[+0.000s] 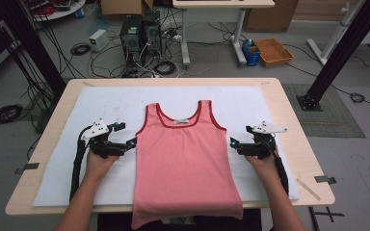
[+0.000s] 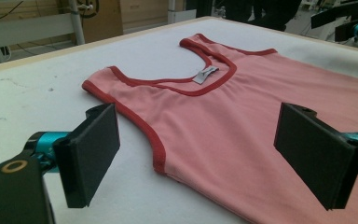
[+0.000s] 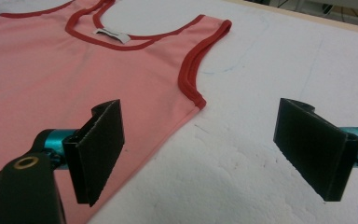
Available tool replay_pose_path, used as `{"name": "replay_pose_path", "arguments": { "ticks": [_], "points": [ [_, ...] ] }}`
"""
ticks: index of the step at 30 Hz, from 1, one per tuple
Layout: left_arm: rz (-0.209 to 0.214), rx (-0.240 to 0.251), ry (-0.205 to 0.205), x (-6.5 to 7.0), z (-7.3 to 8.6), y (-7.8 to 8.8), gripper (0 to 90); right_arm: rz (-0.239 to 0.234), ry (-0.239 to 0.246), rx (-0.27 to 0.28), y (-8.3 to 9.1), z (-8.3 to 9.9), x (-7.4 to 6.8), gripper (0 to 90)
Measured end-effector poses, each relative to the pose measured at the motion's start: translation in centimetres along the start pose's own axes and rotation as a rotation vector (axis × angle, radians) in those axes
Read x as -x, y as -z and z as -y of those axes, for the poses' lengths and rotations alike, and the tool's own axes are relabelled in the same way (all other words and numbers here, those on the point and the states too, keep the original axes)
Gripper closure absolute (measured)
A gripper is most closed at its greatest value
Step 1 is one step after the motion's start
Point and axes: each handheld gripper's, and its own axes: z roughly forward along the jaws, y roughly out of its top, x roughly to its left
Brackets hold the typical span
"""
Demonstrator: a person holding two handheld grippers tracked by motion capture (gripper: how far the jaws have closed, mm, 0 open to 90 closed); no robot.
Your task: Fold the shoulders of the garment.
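Lowering both wide-open grippers, left gripper and right gripper, onto the tank top side seams evenly (fingers holding nothing) should prevent bunching.

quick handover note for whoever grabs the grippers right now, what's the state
Left gripper: open, holding nothing, at the left side seam of the pink tank top.
Right gripper: open, holding nothing, at the top's right side seam.
The top lies flat, face up, on the white pad, neck away from the person, hem hanging over the near table edge.
Done: top spread out. No fold made yet.
Left: grasp and fold, probably the sides first.
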Motion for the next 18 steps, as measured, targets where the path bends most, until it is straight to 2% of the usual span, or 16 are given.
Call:
{"name": "replay_pose_path", "arguments": {
  "ticks": [3, 6, 18],
  "points": [
    [-0.004, 0.002, 0.006, -0.1, 0.0, 0.0, 14.3, -0.030, -0.015, -0.024, 0.1, -0.4, 0.1, 15.8],
    [-0.004, 0.011, 0.023, -0.2, 0.0, 0.1, 14.3, -0.038, -0.003, -0.049, 0.2, -0.9, 0.3, 15.8],
    [-0.006, 0.009, 0.023, -0.2, 0.0, 0.1, 14.3, -0.047, 0.025, -0.093, -0.1, -4.3, 0.8, 15.8]
  ]
}}
